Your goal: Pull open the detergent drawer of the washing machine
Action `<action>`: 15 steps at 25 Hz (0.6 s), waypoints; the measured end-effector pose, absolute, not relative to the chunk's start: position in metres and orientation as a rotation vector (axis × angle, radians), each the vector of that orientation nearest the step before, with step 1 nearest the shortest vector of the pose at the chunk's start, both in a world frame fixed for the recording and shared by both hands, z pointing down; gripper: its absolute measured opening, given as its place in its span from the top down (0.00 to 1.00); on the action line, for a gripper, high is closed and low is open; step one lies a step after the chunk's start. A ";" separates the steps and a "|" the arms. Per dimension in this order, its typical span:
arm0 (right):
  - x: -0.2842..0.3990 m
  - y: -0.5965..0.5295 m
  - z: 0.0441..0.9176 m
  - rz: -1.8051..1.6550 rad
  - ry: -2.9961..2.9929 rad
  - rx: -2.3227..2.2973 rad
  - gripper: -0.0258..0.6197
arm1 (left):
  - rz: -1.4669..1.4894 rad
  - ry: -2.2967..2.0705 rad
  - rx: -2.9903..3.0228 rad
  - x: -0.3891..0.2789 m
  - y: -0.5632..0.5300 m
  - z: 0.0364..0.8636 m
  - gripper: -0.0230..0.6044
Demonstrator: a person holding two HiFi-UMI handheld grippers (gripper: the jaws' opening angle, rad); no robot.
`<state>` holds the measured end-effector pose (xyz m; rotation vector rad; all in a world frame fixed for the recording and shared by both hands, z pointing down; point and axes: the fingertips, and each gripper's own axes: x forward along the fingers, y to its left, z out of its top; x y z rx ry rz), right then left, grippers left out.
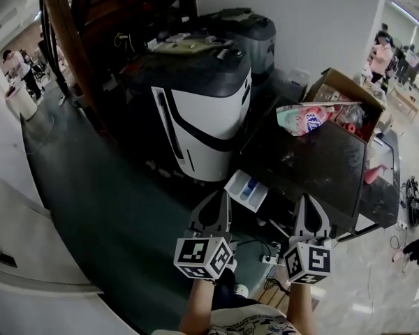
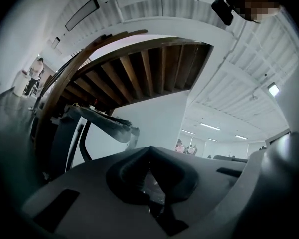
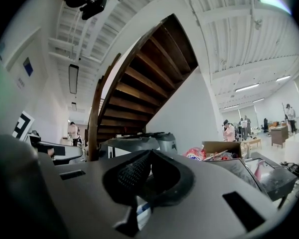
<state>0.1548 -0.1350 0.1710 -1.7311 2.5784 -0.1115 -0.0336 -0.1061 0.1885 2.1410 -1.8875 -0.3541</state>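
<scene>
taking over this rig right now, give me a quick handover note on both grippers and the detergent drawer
Left gripper: jaws shut, nothing between them, touching nothing.
Right gripper: jaws shut, empty, held beside the left one.
Washing machine: dark-topped, just ahead of the grippers.
Detergent drawer: sticks out of the machine's front, between the two grippers' tips in the head view, its white tray and blue insert showing.
Done: the drawer looks pulled open.
Left: probably nothing; check only that it is out far enough.
</scene>
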 end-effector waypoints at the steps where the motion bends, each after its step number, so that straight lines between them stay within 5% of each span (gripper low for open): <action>1: 0.157 -0.133 0.166 -0.111 2.574 -1.724 0.94 | -0.344 -1.905 2.147 -0.031 -0.103 0.181 0.94; 15: 0.162 -0.114 0.121 -0.040 2.573 -1.589 0.94 | -0.187 -2.149 2.240 -0.011 -0.071 0.116 0.94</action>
